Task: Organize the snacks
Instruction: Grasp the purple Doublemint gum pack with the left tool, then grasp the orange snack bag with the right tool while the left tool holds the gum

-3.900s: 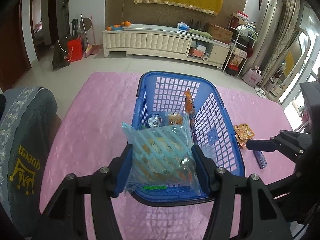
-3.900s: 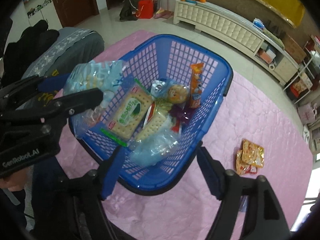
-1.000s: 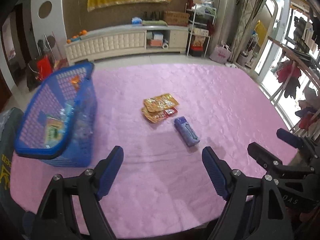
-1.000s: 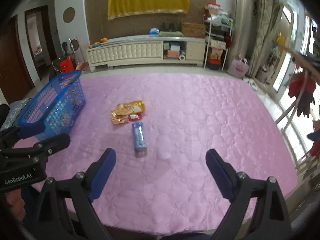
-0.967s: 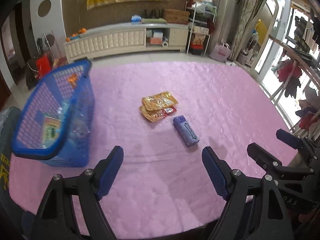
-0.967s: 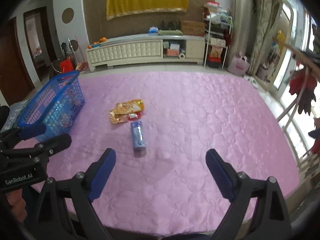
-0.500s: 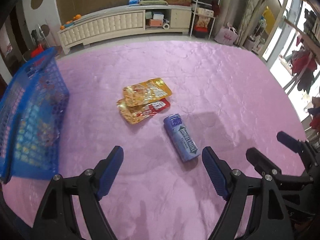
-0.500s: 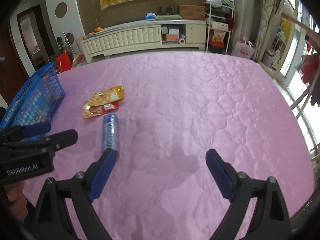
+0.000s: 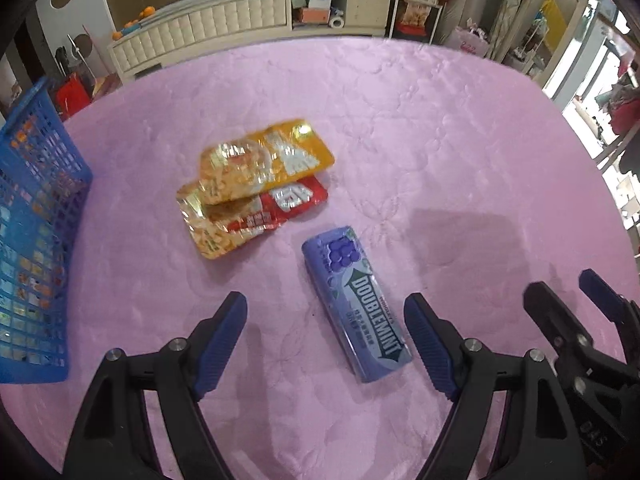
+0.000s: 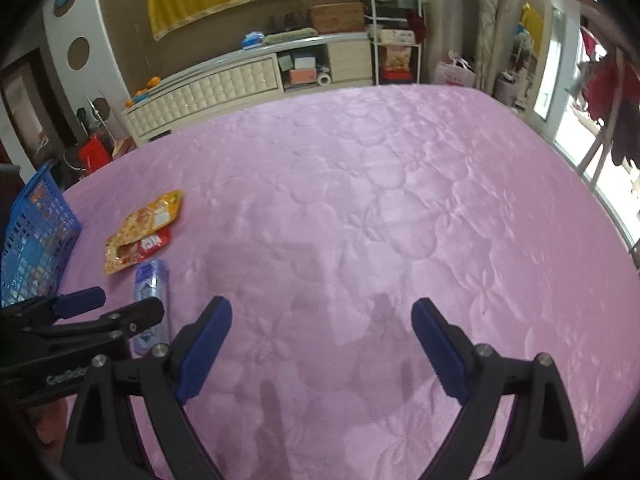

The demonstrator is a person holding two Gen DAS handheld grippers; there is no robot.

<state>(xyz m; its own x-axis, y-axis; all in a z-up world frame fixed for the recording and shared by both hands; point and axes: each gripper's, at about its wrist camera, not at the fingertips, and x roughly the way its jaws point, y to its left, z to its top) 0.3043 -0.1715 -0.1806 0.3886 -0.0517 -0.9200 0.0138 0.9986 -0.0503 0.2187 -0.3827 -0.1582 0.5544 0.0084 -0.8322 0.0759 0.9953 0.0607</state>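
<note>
Lying between released left fingers point(image 9: 224, 336), purple gum pack point(image 9: 356, 304), untouched, right fingers point(image 10: 204, 344) released

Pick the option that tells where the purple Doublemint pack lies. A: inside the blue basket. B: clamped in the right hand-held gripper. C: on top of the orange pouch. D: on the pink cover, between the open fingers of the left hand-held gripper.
D: the Doublemint pack lies flat on the pink cover, between the spread fingers of the left hand-held gripper, untouched.

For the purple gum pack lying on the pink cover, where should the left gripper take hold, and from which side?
Grip the gum pack across its narrow width, near mid-length, coming from above. It lies flat and slanted on the pink cover, so the open left gripper would probably need a slight roll to square its fingers to the long sides.
</note>
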